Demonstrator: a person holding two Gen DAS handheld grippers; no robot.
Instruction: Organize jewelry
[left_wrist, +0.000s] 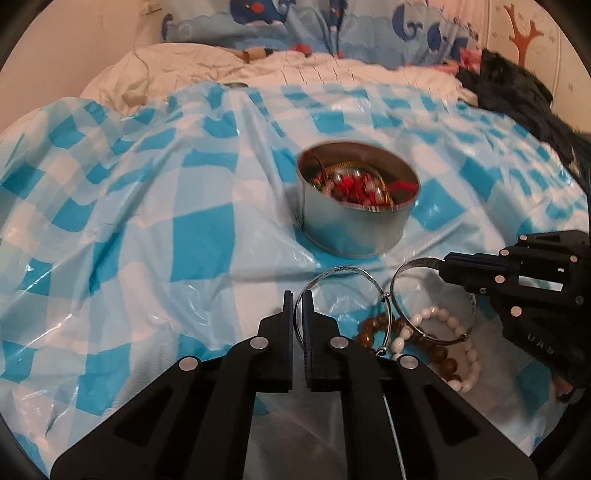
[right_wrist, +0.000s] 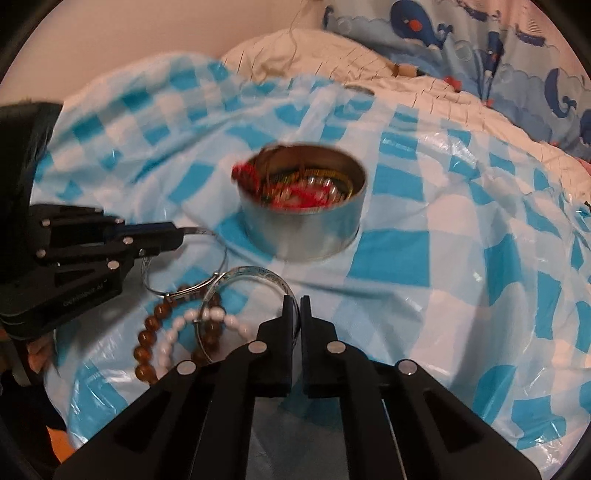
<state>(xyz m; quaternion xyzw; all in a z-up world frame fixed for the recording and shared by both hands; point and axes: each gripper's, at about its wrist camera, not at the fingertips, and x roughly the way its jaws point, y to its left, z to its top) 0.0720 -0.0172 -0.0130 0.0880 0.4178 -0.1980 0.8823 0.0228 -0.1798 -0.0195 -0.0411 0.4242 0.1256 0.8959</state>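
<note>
Left tool (left_wrist: 298, 295) pinches thin bangle (left_wrist: 332, 275); right tool (right_wrist: 294, 301) pinches wide bangle (right_wrist: 258, 273); tin (left_wrist: 351, 225) near.

On my right gripper (left_wrist: 448, 258) I can just make out pale letters, something like "UAS". My left gripper (right_wrist: 179, 232) has small print too, but it's too blurred to read.

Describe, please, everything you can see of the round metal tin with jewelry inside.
The round silver metal tin is low and wide, with no lid and a thin rim at its base. It stands upright on the blue-and-white checked plastic sheet, beyond the bracelets. Inside lie blurred pieces: red cord, pale beads and gold-coloured bangles; in the right wrist view some red cord hangs over the rim. Neither tool touches it.
</note>
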